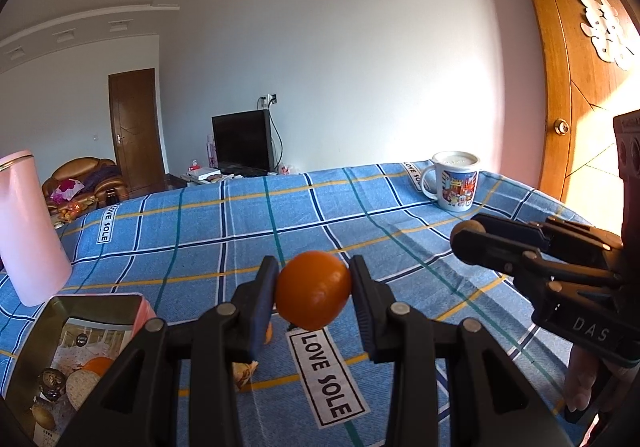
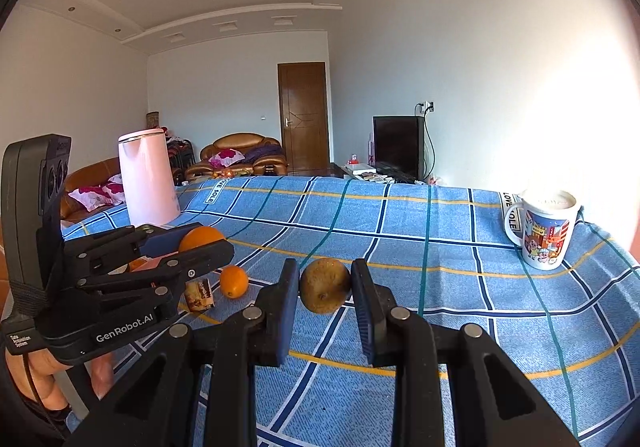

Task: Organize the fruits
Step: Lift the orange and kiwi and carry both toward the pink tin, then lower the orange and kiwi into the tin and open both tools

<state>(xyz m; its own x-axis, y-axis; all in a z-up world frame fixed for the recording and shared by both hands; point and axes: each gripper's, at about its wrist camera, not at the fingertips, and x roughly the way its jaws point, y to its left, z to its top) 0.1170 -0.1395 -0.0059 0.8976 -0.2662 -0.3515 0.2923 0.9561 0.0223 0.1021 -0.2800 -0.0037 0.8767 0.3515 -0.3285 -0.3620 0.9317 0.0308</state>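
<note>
My left gripper (image 1: 314, 287) is shut on a large orange (image 1: 313, 289) and holds it above the blue checked cloth; it also shows at the left of the right wrist view (image 2: 208, 247) with the orange (image 2: 200, 238). My right gripper (image 2: 325, 287) is shut on a brownish-yellow round fruit (image 2: 325, 285), held above the cloth; it shows at the right of the left wrist view (image 1: 466, 237). A small orange (image 2: 233, 281) and a brown wrapped snack (image 2: 199, 294) lie on the cloth. An open metal tin (image 1: 72, 351) at lower left holds an orange and several snacks.
A pink kettle (image 2: 148, 177) stands at the table's far left. A cartoon-printed white mug (image 2: 546, 233) stands at the far right corner. A wooden door (image 1: 580, 87) is close on the right. A TV and sofa stand beyond the table.
</note>
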